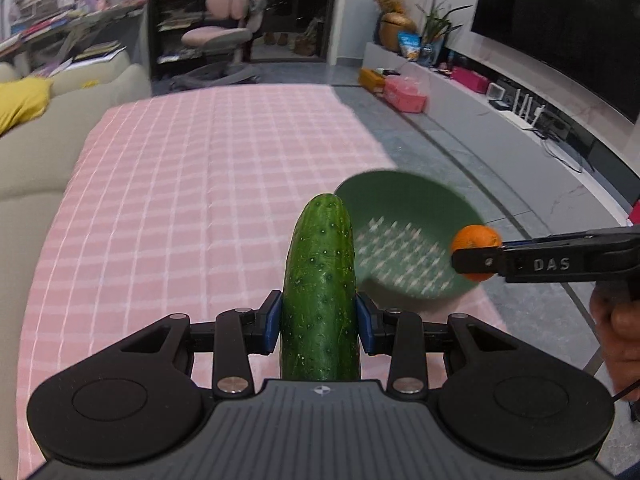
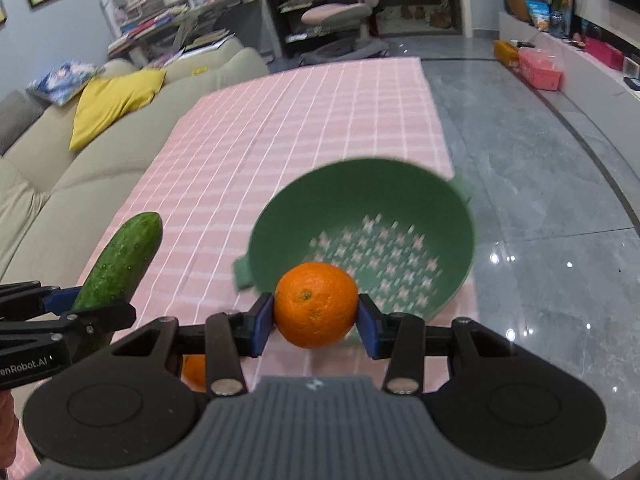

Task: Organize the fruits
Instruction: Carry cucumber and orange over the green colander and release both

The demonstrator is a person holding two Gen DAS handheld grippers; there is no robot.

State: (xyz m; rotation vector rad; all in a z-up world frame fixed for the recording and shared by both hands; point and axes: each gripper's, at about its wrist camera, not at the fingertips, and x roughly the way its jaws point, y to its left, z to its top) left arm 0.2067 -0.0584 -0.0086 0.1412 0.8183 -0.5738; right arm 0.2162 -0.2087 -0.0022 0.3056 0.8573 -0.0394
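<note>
Left wrist: cucumber lengthwise, tip forward

Pretty lived-in living room: the pink checked tabletop sits in the middle, beige sofa with a yellow cushion just left of it, glossy grey tile floor to its right, big dark TV beyond that, pink desk chair past the far end.

Both wrist cams look down close, sharing green colander & tablecloth.
</note>
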